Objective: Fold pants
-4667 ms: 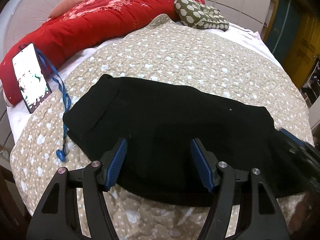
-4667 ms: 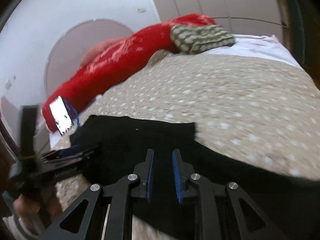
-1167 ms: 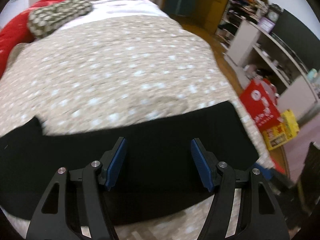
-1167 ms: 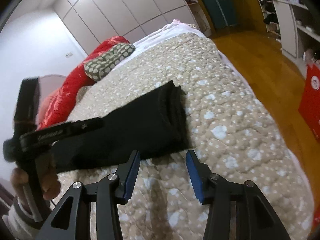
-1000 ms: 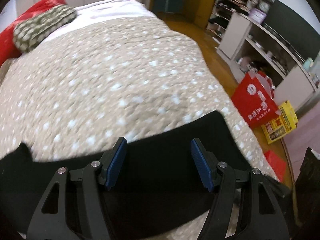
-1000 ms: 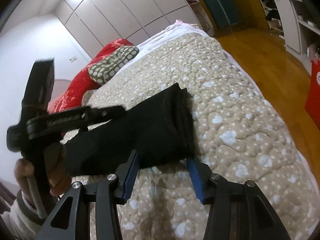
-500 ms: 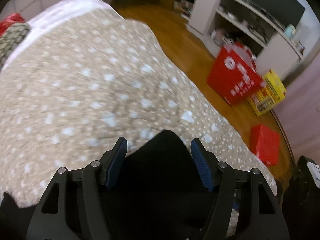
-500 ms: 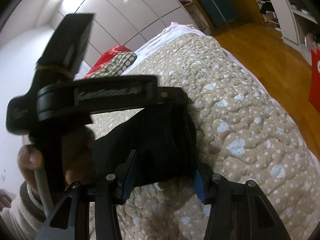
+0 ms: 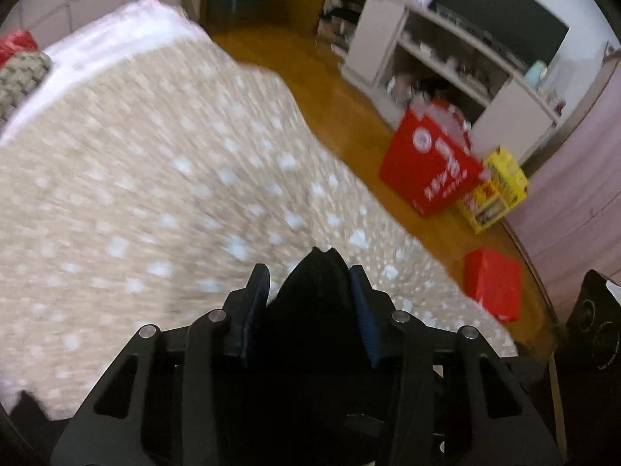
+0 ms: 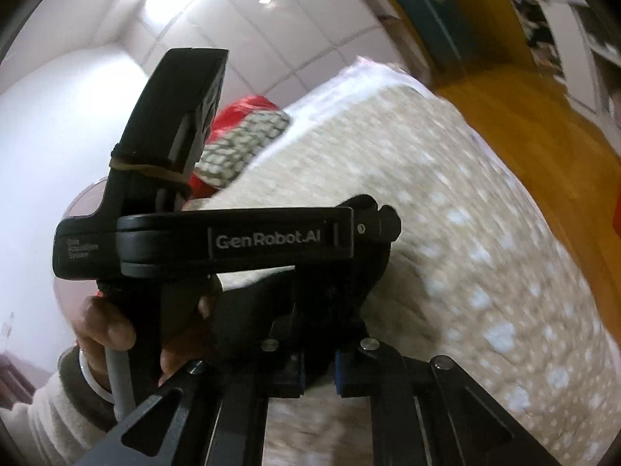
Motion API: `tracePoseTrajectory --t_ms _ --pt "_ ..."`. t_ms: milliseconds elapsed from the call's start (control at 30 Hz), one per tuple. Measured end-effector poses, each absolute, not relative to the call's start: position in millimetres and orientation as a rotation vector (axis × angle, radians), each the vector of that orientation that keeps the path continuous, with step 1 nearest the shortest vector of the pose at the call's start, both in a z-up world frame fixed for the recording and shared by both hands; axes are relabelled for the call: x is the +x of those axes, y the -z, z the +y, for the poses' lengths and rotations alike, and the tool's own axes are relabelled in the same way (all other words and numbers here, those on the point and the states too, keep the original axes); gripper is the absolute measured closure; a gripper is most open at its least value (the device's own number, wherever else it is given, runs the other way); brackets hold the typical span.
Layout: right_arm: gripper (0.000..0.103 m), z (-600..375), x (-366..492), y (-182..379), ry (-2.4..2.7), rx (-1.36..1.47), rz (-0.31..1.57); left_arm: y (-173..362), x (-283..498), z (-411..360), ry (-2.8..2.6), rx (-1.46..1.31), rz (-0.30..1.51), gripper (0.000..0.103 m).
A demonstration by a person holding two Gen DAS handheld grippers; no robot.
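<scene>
Left view, lower centre: my left gripper (image 9: 308, 283) pinches black pants (image 9: 314, 295), hem corner peeking up past fingertips. Quilt (image 9: 155, 178) fills left and centre beyond. Right view, lower centre: my right gripper (image 10: 317, 372) narrowed on same hem, just beside left. Garment's long axis trails toward frame left, so fold goes that way.

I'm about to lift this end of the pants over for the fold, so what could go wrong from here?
1. The left gripper pinches only a narrow bunch of the black fabric pants, so the hem might slip out or fold crooked.
2. The right gripper works right beside the left one and they could bump.
3. Both views are blurred from motion over the beige dotted quilt; a fast pull could drag the lower layer out of line.
</scene>
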State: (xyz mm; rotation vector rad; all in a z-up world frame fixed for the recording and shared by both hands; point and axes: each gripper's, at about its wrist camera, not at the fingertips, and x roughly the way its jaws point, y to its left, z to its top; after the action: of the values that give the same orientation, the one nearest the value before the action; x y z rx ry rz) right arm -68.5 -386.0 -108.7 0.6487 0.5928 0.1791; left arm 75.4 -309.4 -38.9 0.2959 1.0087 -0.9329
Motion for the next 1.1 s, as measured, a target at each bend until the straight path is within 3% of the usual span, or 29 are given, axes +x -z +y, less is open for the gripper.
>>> tracePoseTrajectory --t_ms 233,400,433,533,667,800,1100 --pt "0.094 -306 -39 40 -0.419 0.504 0.515 -20 88 -194 0.76 0.196 0.903 0.062" --pt "0.093 -222 1 53 -0.572 0.458 0.58 1 101 -93 0.529 0.119 0.929 0.062" --pt "0.091 -196 18 70 -0.612 0.446 0.639 13 104 -74 0.472 0.098 0.953 0.062" --pt "0.063 -148 45 108 -0.67 0.408 0.84 41 107 -34 0.37 0.045 1.015 0.062" --pt "0.062 -174 20 68 -0.76 0.404 0.727 43 93 -3 0.347 -0.024 1.01 0.062" --pt "0.062 -229 9 44 -0.515 0.327 0.637 37 76 -10 0.327 -0.015 0.959 0.062" --pt "0.071 -208 64 106 -0.309 0.18 0.833 85 63 -29 0.237 0.019 1.028 0.058"
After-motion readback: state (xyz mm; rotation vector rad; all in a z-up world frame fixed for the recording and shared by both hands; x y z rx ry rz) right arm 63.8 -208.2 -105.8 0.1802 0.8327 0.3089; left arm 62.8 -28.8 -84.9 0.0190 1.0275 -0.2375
